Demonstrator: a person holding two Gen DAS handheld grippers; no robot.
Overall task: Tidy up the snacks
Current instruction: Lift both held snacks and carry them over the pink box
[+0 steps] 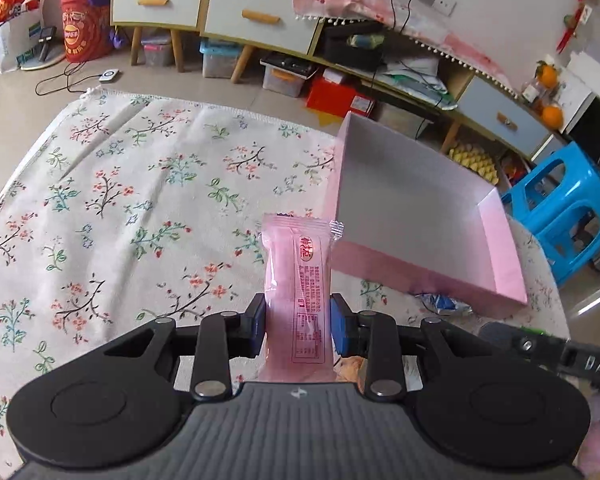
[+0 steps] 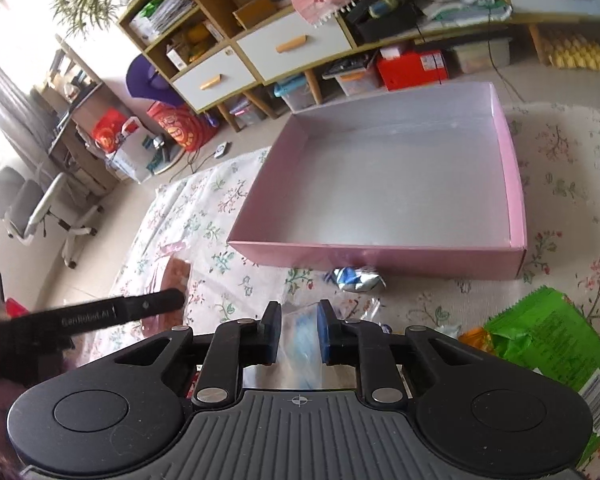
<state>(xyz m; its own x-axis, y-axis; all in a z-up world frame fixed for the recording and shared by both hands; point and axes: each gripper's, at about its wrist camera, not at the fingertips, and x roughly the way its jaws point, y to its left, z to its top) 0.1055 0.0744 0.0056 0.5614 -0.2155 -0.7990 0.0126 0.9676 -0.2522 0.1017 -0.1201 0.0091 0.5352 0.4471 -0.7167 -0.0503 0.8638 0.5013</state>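
Item: snack sorting on a table under a floral cloth [image 1: 140, 184]. Left gripper [image 1: 298, 320]: closed on a pink snack packet [image 1: 296, 280], pads pressing its two long sides, the packet standing upright between them and clear of the cloth. Right gripper [image 2: 298, 330]: closed on a clear wrapper with blue contents [image 2: 300, 340], held low between the pads; the wrapper is blurred and what it contains cannot be told. Receptacle: shallow pink box [image 2: 380, 254], open-topped, grey-lined, nothing in it, lying just beyond both grippers. Loose stock: a crumpled blue-and-white wrapper [image 2: 356, 278] on the cloth, touching or nearly touching the near wall of the box; a green packet [image 2: 548, 344] to the right, near the right gripper. Step in hand, by judgement: both pieces are picked up and the carry to the box is due. Next move calls for lifting each packet over the near wall, then opening the jaws above the box floor, keeping the two grippers from crossing.
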